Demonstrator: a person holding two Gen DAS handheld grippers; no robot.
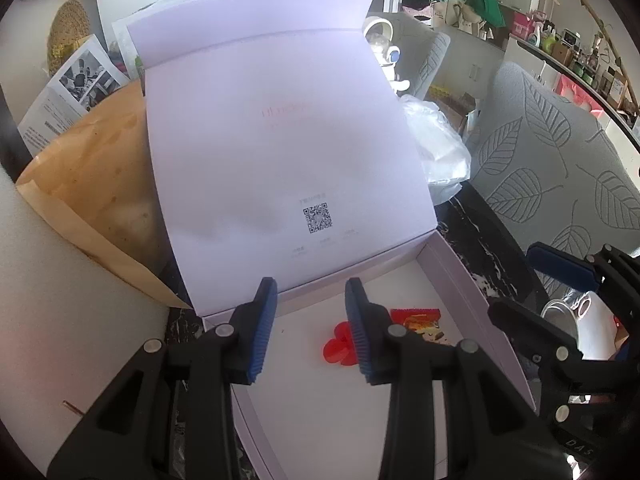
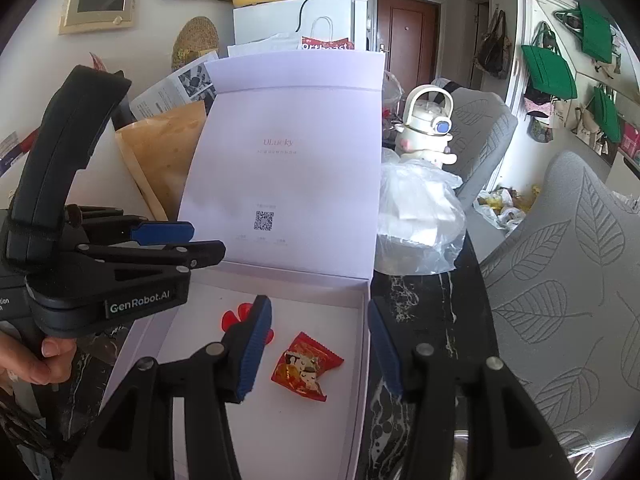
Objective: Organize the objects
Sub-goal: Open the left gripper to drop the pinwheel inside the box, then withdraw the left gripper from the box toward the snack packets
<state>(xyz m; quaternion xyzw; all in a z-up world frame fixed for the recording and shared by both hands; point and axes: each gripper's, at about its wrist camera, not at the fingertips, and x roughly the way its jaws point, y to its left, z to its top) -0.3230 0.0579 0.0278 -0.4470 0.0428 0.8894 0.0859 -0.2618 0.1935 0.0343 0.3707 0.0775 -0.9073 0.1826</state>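
Item: white box (image 2: 362, 344), lid (image 2: 296, 152) propped upright at the back, on the dark marbled worktop (image 2: 424, 300).

Contents: red snack packet (image 2: 306, 366) near the right wall, long axis diagonal, its pointed corner aimed at the back; red flower piece (image 2: 234, 316) beside it, apart.

Your right gripper (image 2: 316, 344) straddles the box's right wall, fingers wide, holding nothing; lowering may crush that wall. Your left gripper (image 1: 310, 326) hangs over the box, fingers part open, also unladen; a nudge could drop the lid.

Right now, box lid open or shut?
Open. The lid stands upright behind the box, exposing the snack packet and red piece inside.
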